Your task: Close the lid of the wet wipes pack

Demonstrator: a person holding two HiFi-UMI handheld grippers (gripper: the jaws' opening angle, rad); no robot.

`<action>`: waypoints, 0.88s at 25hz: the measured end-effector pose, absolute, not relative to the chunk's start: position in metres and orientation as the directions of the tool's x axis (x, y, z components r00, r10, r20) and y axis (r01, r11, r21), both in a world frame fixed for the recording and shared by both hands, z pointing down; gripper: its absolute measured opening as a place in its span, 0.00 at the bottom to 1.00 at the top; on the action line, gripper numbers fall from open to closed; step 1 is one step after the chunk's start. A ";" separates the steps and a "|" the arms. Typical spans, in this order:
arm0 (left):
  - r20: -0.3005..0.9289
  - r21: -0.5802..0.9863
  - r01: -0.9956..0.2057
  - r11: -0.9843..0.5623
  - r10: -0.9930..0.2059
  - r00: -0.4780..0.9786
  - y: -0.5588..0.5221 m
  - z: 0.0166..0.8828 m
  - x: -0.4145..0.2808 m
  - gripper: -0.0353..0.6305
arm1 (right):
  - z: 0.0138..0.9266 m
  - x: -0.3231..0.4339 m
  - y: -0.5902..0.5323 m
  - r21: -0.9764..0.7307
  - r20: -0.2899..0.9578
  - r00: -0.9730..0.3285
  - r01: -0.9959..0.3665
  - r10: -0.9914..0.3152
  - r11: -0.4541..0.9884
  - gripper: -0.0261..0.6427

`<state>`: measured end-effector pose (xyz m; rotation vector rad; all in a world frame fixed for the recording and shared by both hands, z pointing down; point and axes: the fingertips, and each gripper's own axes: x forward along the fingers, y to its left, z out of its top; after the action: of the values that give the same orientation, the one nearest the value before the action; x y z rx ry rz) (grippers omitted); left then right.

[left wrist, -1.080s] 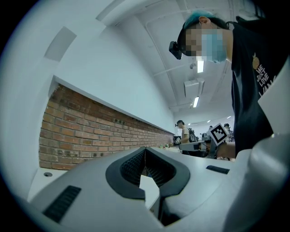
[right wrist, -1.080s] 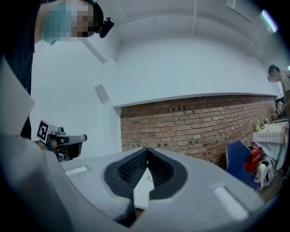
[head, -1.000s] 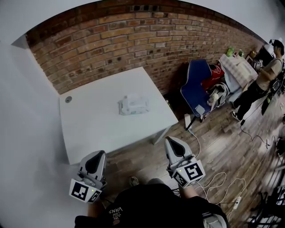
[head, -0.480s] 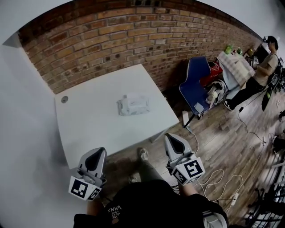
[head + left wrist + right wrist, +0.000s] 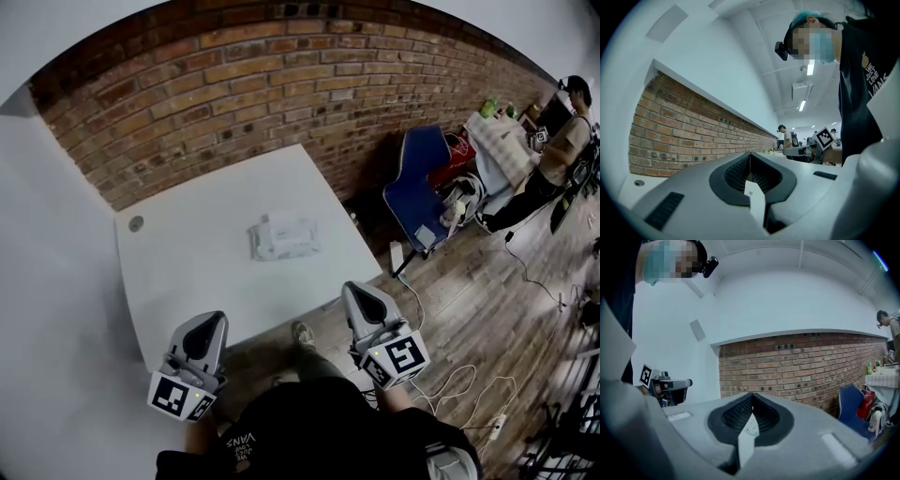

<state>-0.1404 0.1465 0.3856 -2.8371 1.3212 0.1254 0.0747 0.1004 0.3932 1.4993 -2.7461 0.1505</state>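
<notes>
On the worktop (image 5: pixel 178 281), the wet wipes pack (image 5: pixel 284 236) lies well beyond the left tongs (image 5: pixel 750 157) and right tongs (image 5: pixel 751 397), both pressed together and empty. An off-centre push might skid it.

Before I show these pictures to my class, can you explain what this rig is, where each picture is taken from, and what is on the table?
No robot here: a person holds a two-jaw gripper in each hand. The head view comes from a camera on the person's head, looking down at the left gripper, the right gripper and a white table. The other two come from a camera riding on each gripper, looking along its jaws. A wipes pack lies on the table, apart from both grippers. Both grippers are shut and hold nothing.
</notes>
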 end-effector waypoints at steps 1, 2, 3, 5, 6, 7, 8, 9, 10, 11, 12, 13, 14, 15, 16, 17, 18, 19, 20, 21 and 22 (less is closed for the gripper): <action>-0.076 0.025 -0.765 -0.643 -0.764 0.640 0.140 0.385 -0.138 0.05 | 0.395 0.077 0.094 -0.074 0.062 -0.541 -0.841 -0.839 0.536 0.04; -0.075 0.026 -0.766 -0.642 -0.766 0.639 0.134 0.385 -0.136 0.05 | 0.396 0.079 0.087 -0.070 0.069 -0.540 -0.841 -0.839 0.536 0.04; -0.073 0.026 -0.768 -0.640 -0.767 0.637 0.126 0.386 -0.134 0.05 | 0.397 0.080 0.079 -0.068 0.071 -0.543 -0.839 -0.837 0.539 0.04; -0.065 0.026 -0.770 -0.638 -0.769 0.635 0.112 0.386 -0.129 0.05 | 0.397 0.081 0.064 -0.071 0.066 -0.554 -0.832 -0.830 0.550 0.04; -0.061 0.024 -0.770 -0.638 -0.770 0.636 0.105 0.387 -0.126 0.05 | 0.398 0.081 0.057 -0.076 0.063 -0.561 -0.827 -0.825 0.557 0.04; -0.057 0.021 -0.770 -0.638 -0.770 0.636 0.098 0.387 -0.124 0.05 | 0.398 0.082 0.049 -0.084 0.057 -0.569 -0.822 -0.821 0.564 0.04; -0.050 0.017 -0.771 -0.637 -0.771 0.635 0.091 0.388 -0.121 0.05 | 0.398 0.082 0.042 -0.091 0.054 -0.575 -0.817 -0.816 0.570 0.04; -0.043 0.012 -0.773 -0.635 -0.772 0.634 0.085 0.389 -0.119 0.05 | 0.400 0.083 0.034 -0.092 0.057 -0.579 -0.814 -0.813 0.573 0.04; -0.037 0.010 -0.775 -0.632 -0.774 0.632 0.078 0.390 -0.116 0.05 | 0.402 0.085 0.026 -0.090 0.063 -0.582 -0.812 -0.811 0.576 0.04; -0.034 0.015 -0.776 -0.630 -0.776 0.630 0.070 0.390 -0.113 0.05 | 0.404 0.086 0.018 -0.089 0.067 -0.586 -0.810 -0.808 0.580 0.04; -0.028 0.031 -0.777 -0.628 -0.778 0.628 0.063 0.388 -0.109 0.05 | 0.405 0.087 0.010 -0.090 0.069 -0.591 -0.806 -0.804 0.584 0.04; -0.020 0.049 -0.779 -0.626 -0.780 0.626 0.056 0.388 -0.105 0.05 | 0.407 0.088 0.003 -0.093 0.070 -0.596 -0.803 -0.800 0.589 0.04; -0.015 0.056 -0.780 -0.623 -0.782 0.623 0.049 0.388 -0.101 0.05 | 0.408 0.089 -0.005 -0.096 0.070 -0.601 -0.799 -0.796 0.594 0.04; -0.020 0.046 -0.782 -0.621 -0.783 0.621 0.042 0.389 -0.099 0.05 | 0.409 0.090 -0.012 -0.098 0.071 -0.606 -0.795 -0.792 0.599 0.04; -0.030 0.027 -0.784 -0.620 -0.785 0.619 0.034 0.391 -0.098 0.05 | 0.410 0.092 -0.020 -0.099 0.071 -0.612 -0.790 -0.788 0.605 0.04; -0.034 0.017 -0.786 -0.618 -0.786 0.617 0.027 0.393 -0.096 0.05 | 0.411 0.093 -0.027 -0.099 0.072 -0.617 -0.786 -0.784 0.610 0.04; -0.026 0.025 -0.788 -0.615 -0.788 0.615 0.020 0.393 -0.092 0.05 | 0.411 0.095 -0.035 -0.097 0.074 -0.623 -0.782 -0.779 0.616 0.04; -0.013 0.044 -0.790 -0.611 -0.791 0.611 0.013 0.393 -0.087 0.05 | 0.411 0.096 -0.043 -0.096 0.075 -0.630 -0.776 -0.773 0.623 0.04; -0.003 0.061 -0.793 -0.606 -0.795 0.607 0.007 0.393 -0.083 0.05 | 0.411 0.097 -0.051 -0.093 0.078 -0.639 -0.769 -0.765 0.632 0.04; 0.000 0.071 -0.797 -0.599 -0.799 0.601 0.000 0.394 -0.080 0.05 | 0.411 0.097 -0.058 -0.088 0.081 -0.650 -0.760 -0.756 0.644 0.04; -0.001 0.075 -0.802 -0.593 -0.804 0.594 -0.006 0.395 -0.078 0.05 | 0.411 0.095 -0.064 -0.079 0.085 -0.663 -0.749 -0.744 0.658 0.04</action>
<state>-0.0777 -0.0064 0.3946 -2.8640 1.4449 0.0554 0.0955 -0.0643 0.4108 1.2702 -2.8196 0.1661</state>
